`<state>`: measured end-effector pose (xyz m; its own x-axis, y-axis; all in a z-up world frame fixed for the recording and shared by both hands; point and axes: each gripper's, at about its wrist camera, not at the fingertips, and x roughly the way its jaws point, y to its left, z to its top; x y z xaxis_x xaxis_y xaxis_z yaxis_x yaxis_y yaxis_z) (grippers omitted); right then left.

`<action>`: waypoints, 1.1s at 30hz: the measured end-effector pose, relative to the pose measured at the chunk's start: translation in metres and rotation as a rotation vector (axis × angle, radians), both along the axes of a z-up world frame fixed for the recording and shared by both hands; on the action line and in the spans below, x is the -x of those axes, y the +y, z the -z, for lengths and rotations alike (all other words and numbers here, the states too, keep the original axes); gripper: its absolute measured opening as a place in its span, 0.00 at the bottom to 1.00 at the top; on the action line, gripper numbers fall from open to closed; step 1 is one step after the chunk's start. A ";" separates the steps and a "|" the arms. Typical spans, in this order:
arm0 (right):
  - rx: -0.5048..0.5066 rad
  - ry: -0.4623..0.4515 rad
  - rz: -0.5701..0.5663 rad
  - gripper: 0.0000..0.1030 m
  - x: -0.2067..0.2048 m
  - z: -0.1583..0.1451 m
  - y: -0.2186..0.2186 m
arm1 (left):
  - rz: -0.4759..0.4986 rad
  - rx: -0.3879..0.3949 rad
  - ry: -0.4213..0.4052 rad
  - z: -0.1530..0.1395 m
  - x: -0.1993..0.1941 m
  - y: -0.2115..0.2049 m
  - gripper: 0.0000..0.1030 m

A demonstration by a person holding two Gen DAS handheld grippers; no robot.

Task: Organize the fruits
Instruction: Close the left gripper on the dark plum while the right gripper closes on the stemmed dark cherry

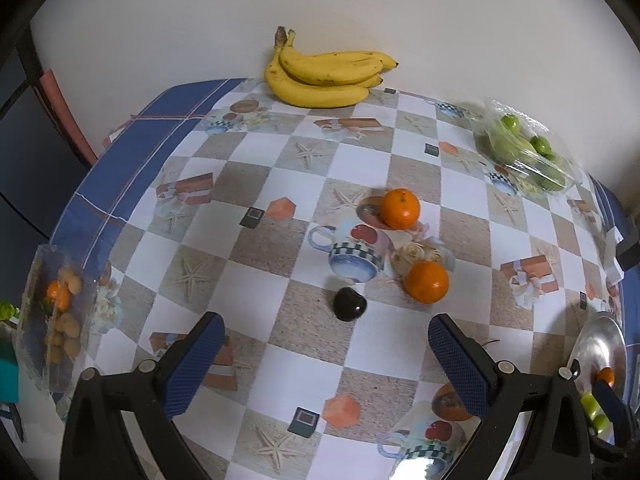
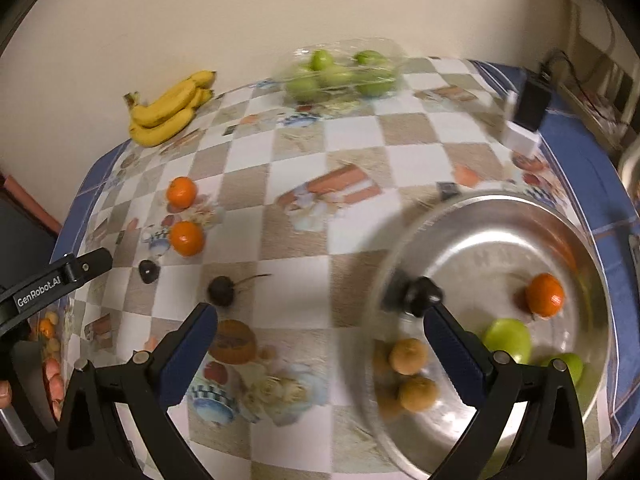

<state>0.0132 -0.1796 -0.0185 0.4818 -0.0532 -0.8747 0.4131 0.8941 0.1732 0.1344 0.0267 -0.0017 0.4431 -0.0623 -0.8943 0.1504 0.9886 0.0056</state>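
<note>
Now | left claw [image 1: 326, 348] spread above dark fruit [image 1: 350, 304] | right claw [image 2: 320, 328] spread

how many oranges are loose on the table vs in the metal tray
3: two oranges loose on the tablecloth, the far orange and the near orange, and one tray orange in the metal tray. Others may be hidden.

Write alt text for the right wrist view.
An open right gripper hovers over a checkered tablecloth, beside a round metal tray holding an orange tangerine, green apples and brown fruits. Yellow bananas lie far left.
</note>
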 end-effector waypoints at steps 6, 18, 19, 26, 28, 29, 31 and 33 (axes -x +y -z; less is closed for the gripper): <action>-0.033 0.008 -0.080 1.00 -0.018 0.008 0.029 | 0.014 0.101 0.029 0.000 -0.007 0.009 1.00; -0.086 0.061 -0.103 1.00 -0.048 0.025 0.046 | 0.020 0.198 0.033 -0.001 -0.021 0.019 1.00; -0.085 0.064 -0.107 1.00 -0.050 0.025 0.047 | 0.018 0.198 0.037 0.000 -0.022 0.019 1.00; -0.068 0.070 -0.156 1.00 -0.062 0.027 0.056 | 0.055 0.236 0.071 0.012 -0.030 0.019 1.00; -0.060 0.074 -0.170 0.99 -0.065 0.028 0.058 | 0.064 0.220 0.072 0.015 -0.032 0.017 1.00; -0.062 0.074 -0.178 0.99 -0.067 0.028 0.059 | 0.065 0.211 0.074 0.017 -0.034 0.016 1.00; -0.063 0.078 -0.189 0.98 -0.070 0.030 0.060 | 0.068 0.209 0.097 0.022 -0.037 0.015 1.00; -0.058 0.089 -0.202 0.90 -0.073 0.033 0.061 | 0.075 0.220 0.117 0.027 -0.039 0.013 1.00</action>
<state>0.0866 -0.1182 -0.0514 0.3979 0.0879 -0.9132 0.2428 0.9498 0.1973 0.1731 0.0395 -0.0289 0.3241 -0.2901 -0.9005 0.2105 0.9501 -0.2303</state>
